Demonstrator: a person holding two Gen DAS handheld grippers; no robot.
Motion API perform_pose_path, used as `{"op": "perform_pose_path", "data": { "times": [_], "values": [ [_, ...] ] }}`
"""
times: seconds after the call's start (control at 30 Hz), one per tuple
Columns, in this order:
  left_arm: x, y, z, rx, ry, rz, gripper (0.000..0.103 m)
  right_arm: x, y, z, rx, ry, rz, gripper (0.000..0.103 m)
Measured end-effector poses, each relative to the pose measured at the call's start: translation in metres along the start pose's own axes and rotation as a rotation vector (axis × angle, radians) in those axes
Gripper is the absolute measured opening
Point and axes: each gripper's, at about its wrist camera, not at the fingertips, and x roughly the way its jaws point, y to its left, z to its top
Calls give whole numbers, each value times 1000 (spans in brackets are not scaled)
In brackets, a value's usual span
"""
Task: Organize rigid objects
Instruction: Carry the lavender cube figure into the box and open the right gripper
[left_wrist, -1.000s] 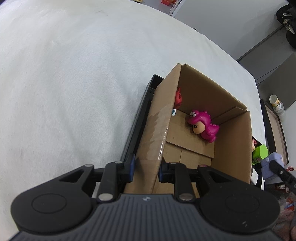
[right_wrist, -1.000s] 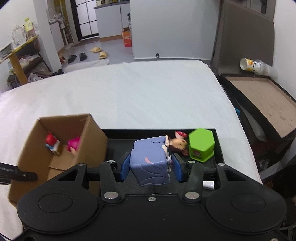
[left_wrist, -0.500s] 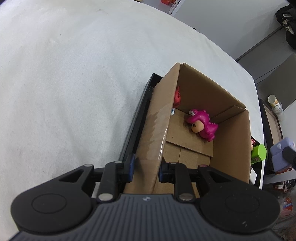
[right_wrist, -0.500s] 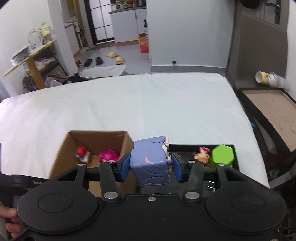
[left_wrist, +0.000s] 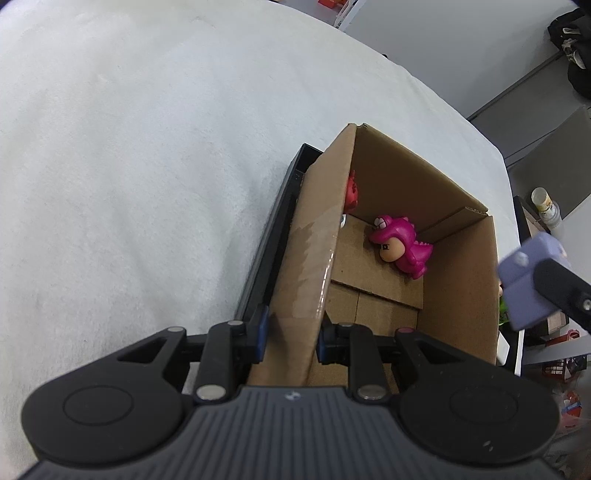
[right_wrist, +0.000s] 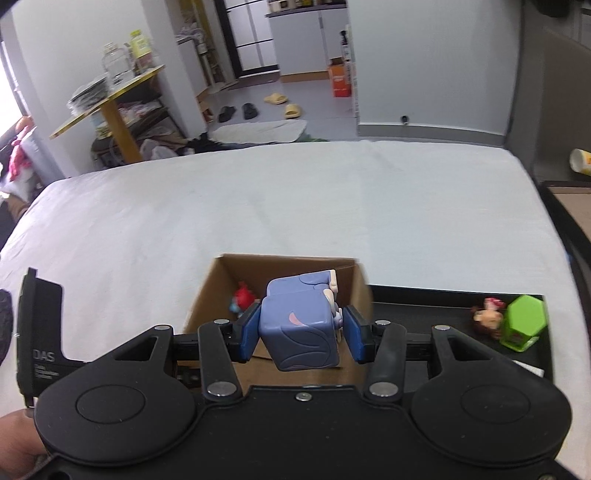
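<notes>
My left gripper (left_wrist: 291, 332) is shut on the near wall of an open cardboard box (left_wrist: 314, 258). Inside the box lie a pink dinosaur figure (left_wrist: 402, 247) and a red toy (left_wrist: 351, 194) half hidden by the wall. My right gripper (right_wrist: 301, 330) is shut on a lavender block toy (right_wrist: 299, 325) and holds it above the box (right_wrist: 207, 295). The block toy also shows at the right edge of the left wrist view (left_wrist: 528, 284). The red toy (right_wrist: 242, 299) shows in the box.
A black tray (right_wrist: 424, 306) beside the box holds a green hexagonal block (right_wrist: 522, 326) and a small doll figure (right_wrist: 487, 319). The box and tray rest on a white bed cover (right_wrist: 258, 206). A dark cabinet (right_wrist: 569, 206) stands to the right.
My right gripper has carried the lavender block toy left from over the tray to above the box. The left gripper and box have stayed put.
</notes>
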Motion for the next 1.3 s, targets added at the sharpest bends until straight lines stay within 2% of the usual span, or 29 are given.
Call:
{"op": "perform_pose_path", "data": {
  "times": [0.23,0.7,1.23,1.3],
  "values": [
    [-1,3,1,-3,4,-14,23,20,19,-6,-17,68,64,46],
    [-1,8,1,12,8,-35,23,56,17,-2,116,209,156,46],
    [-1,9,2,10,9,-35,23,88,28,-10,169,270,122,47],
    [-1,9,3,9,10,-36,23,91,28,-12,173,277,116,50]
  ]
}}
